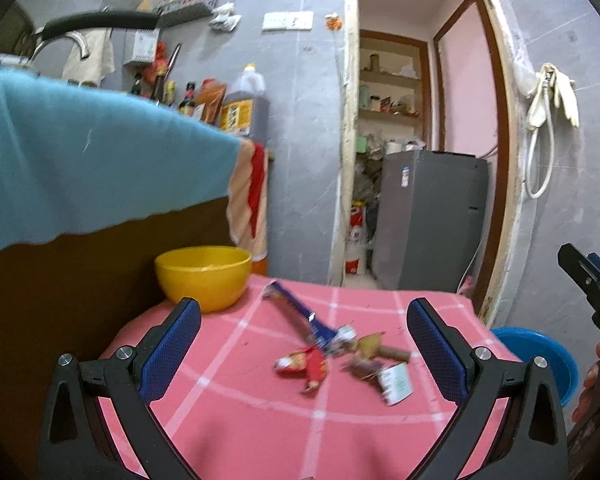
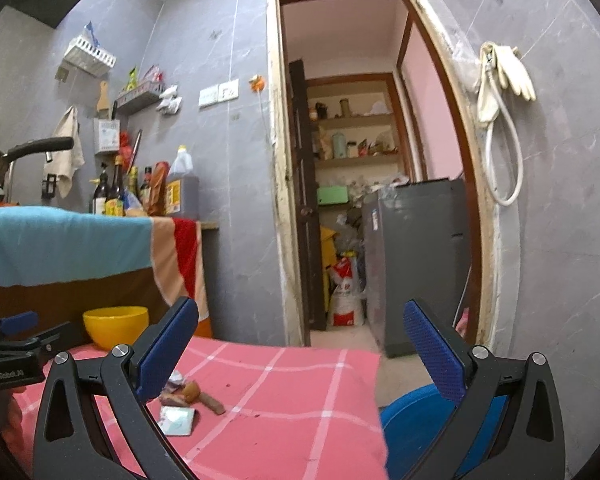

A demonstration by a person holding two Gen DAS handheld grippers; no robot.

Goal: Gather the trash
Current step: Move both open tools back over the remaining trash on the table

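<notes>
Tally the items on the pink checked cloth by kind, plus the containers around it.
Wrappers and scraps in the pile on the cloth: about 5 – blue wrapper, red wrapper, brown wrapper, brown stick-like piece, white packet; blur makes the exact number uncertain.
Yellow bowl: 1
Blue basin, beside the cloth: 1
Total: about 7

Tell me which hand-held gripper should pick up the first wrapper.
Left. The left hand-held gripper is open with the wrappers between its fingers; the right hand-held gripper points past the table edge.
</notes>
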